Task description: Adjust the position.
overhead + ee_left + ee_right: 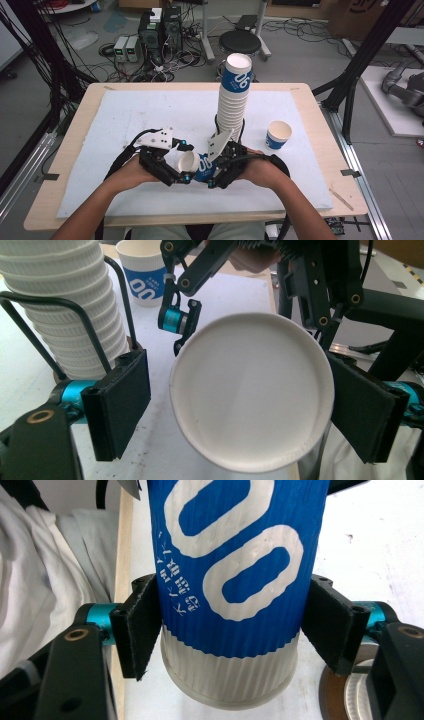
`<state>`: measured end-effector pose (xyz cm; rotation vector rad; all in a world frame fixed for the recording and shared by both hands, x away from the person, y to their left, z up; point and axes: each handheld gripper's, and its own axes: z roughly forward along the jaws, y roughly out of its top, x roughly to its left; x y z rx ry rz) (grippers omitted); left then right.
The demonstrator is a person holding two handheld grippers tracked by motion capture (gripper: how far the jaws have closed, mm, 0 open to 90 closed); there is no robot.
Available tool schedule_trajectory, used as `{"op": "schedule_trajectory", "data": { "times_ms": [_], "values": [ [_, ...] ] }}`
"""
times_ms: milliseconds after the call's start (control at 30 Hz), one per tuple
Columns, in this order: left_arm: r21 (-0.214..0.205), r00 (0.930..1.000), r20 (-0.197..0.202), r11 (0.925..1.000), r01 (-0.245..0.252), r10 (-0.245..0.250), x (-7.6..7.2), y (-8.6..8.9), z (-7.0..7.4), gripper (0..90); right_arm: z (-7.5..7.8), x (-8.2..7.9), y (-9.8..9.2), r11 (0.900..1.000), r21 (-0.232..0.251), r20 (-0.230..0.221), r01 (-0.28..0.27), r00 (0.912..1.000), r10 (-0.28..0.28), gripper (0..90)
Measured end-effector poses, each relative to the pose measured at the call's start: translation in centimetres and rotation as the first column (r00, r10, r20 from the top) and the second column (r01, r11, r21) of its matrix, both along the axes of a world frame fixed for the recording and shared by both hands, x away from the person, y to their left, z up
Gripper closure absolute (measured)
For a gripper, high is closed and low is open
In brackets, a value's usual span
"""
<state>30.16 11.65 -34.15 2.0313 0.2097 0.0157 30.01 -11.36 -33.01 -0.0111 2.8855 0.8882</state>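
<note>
Showing white "00", blue cup [227, 580]

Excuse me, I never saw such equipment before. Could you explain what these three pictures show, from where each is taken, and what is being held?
No robot is here. A person sits at a table and holds a hand-held gripper in each hand: a tool with two black jaws.

The high view looks down from above the person. The other two pictures come from small cameras riding on the tools, looking along their jaws.

On the white mat stands a tall stack of paper cups in a wire holder, and one single cup stands to its right.

The right hand-held gripper is clamped on a blue-and-white cup, held on its side. The left hand-held gripper is open; its pads stand on either side of that cup's open mouth, without squeezing it.
</note>
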Motion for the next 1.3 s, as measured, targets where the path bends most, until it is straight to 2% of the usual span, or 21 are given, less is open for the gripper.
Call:
{"op": "schedule_trajectory", "data": {
  "times_ms": [267,333,533,633,700,800,833,867,1000,1067,1200,1233,1267,1300],
  "values": [
    [0.020,0.9997,-0.015,0.9996,0.022,-0.021,0.2,-0.2,-0.1,19.0,0.2,0.1,1.0,0.9964,-0.082,0.012,-0.020,0.9997,0.021,29.1],
    [0.019,0.9994,-0.026,0.9995,0.024,-0.023,0.2,-0.2,-0.2,23.2,0.4,0.1,1.2,0.9957,-0.090,0.010,-0.025,0.9996,0.026,29.0],
    [0.034,0.9984,-0.040,0.9986,0.041,-0.039,0.3,-0.2,-0.3,28.1,0.4,0.1,1.1,0.9948,-0.099,0.012,-0.025,0.9996,0.026,29.1],
    [0.038,0.9989,-0.026,0.9984,0.040,-0.039,0.3,-0.3,-0.3,29.3,0.4,0.1,1.0,0.9946,-0.100,0.015,-0.026,0.9995,0.028,29.1],
    [0.025,0.9989,-0.019,0.9988,0.043,-0.042,0.2,-0.2,-0.4,29.8,0.4,0.1,0.9,0.9949,-0.096,0.011,-0.031,0.9994,0.032,28.9],
    [0.006,0.9989,-0.011,0.9990,0.045,-0.045,0.3,0.0,-0.5,29.5,0.4,0.2,0.6,0.9968,-0.064,0.020,-0.049,0.9985,0.050,24.7],
    [-0.009,0.9990,-0.016,0.9990,0.043,-0.043,0.3,0.1,-0.6,29.4,0.4,0.3,0.2,0.9993,-0.024,0.010,-0.031,0.9995,0.031,22.0],
    [-0.018,0.9990,-0.013,0.9989,0.043,-0.043,0.3,0.2,-0.6,29.4,0.4,0.3,0.2,0.9993,-0.024,0.010,-0.031,0.9995,0.031,22.0],
    [-0.036,0.9989,-0.010,0.9983,0.046,-0.046,0.4,0.6,-0.8,29.5,0.5,0.3,-0.6,0.9972,0.075,-0.008,0.000,1.0000,0.001,20.5],
    [-0.055,0.9991,-0.014,0.9977,0.039,-0.040,0.4,0.9,-0.9,29.5,0.6,0.3,-1.2,0.9928,0.120,-0.007,-0.001,1.0000,0.002,20.5],
    [-0.096,0.9995,-0.017,0.9951,0.025,-0.026,0.5,1.5,-0.9,29.4,0.7,0.3,-2.0,0.9837,0.178,-0.018,0.022,0.9997,-0.019,20.5],
    [-0.101,0.9996,-0.017,0.9946,0.022,-0.024,0.5,1.6,-1.0,29.4,0.7,0.3,-2.4,0.9770,0.210,-0.024,0.036,0.9992,-0.031,20.5],
    [-0.111,0.9997,-0.013,0.9937,0.018,-0.020,0.5,1.8,-1.0,29.4,0.7,0.3,-2.9,0.9641,0.261,-0.033,0.049,0.9986,-0.042,20.5],
    [-0.124,0.9998,-0.013,0.9922,0.013,-0.014,0.5,2.0,-1.1,29.4,0.7,0.3,-2.9,0.9641,0.261,-0.033,0.049,0.9986,-0.042,20.5]
  ]
}}
